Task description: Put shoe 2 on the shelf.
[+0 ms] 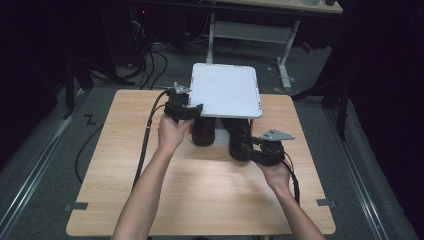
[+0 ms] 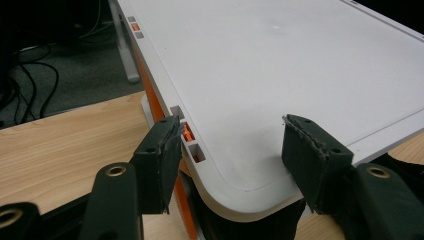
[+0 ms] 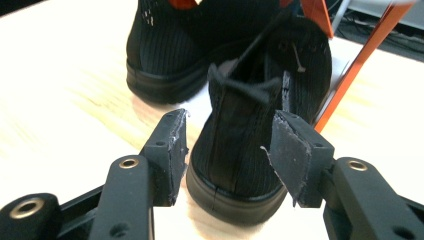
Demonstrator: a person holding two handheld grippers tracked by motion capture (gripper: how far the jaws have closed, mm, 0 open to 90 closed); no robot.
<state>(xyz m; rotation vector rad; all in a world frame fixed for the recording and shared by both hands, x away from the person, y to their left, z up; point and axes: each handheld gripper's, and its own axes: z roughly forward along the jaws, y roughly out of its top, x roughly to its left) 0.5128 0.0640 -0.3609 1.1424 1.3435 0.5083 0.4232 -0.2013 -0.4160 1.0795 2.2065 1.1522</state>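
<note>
Hand-held gripper [image 3: 227,150] jaws apart, flanking black shoe's [image 3: 240,150] heel.

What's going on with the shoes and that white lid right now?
Left gripper at the white lid's near corner, jaws astride it. Right gripper jaws open around the nearer black shoe's heel, not pressing. Second shoe beside it, under the lid.

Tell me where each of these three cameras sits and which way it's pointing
High view: above the person's side, looking forward and down on the table; both forearms, left gripper, right gripper.
Left gripper view: rides the left gripper, facing the white lid; its jaws straddle a corner.
Right gripper view: rides the right gripper, facing a black shoe heel.
Shared: high and right views show both shoes.
</note>
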